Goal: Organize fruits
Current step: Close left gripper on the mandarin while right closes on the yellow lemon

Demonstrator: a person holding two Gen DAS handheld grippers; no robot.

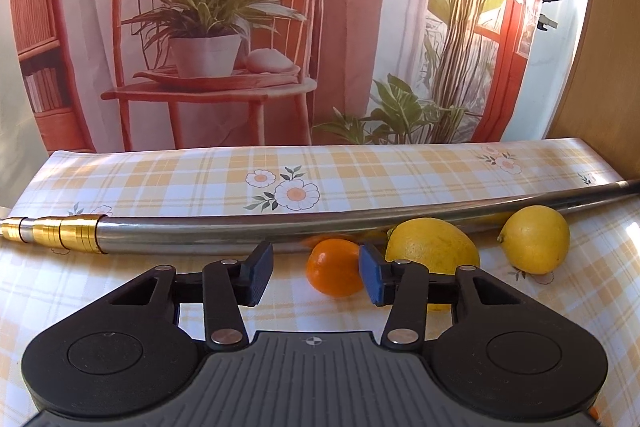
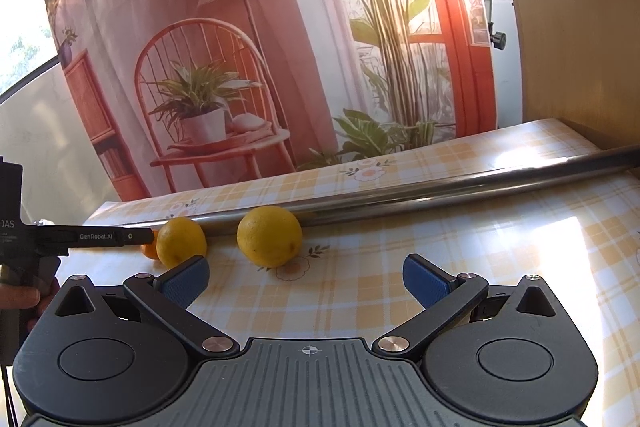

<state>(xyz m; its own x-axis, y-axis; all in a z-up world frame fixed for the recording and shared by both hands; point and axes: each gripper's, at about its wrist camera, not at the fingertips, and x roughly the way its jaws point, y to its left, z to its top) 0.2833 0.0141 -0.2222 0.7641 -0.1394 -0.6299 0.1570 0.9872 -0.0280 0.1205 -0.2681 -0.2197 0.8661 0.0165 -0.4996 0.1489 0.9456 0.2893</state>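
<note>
A small orange (image 1: 334,267) lies on the checked tablecloth right at the tips of my left gripper (image 1: 316,277), close to its right-hand finger (image 1: 372,277). The jaws stand open and grip nothing. Two lemons (image 1: 434,253) (image 1: 536,239) rest to the right of the orange, against a metal rod. In the right wrist view the same lemons (image 2: 182,241) (image 2: 269,235) lie ahead and to the left, with the orange (image 2: 149,251) mostly hidden behind the nearer one. My right gripper (image 2: 306,279) is wide open and empty, short of the lemons.
A long steel rod (image 1: 240,227) with gold rings at its left end crosses the table (image 1: 120,279) behind the fruit. A printed backdrop hangs past the far edge, and a wooden panel (image 2: 580,27) stands at the right. A hand (image 2: 20,297) holds the left gripper's body.
</note>
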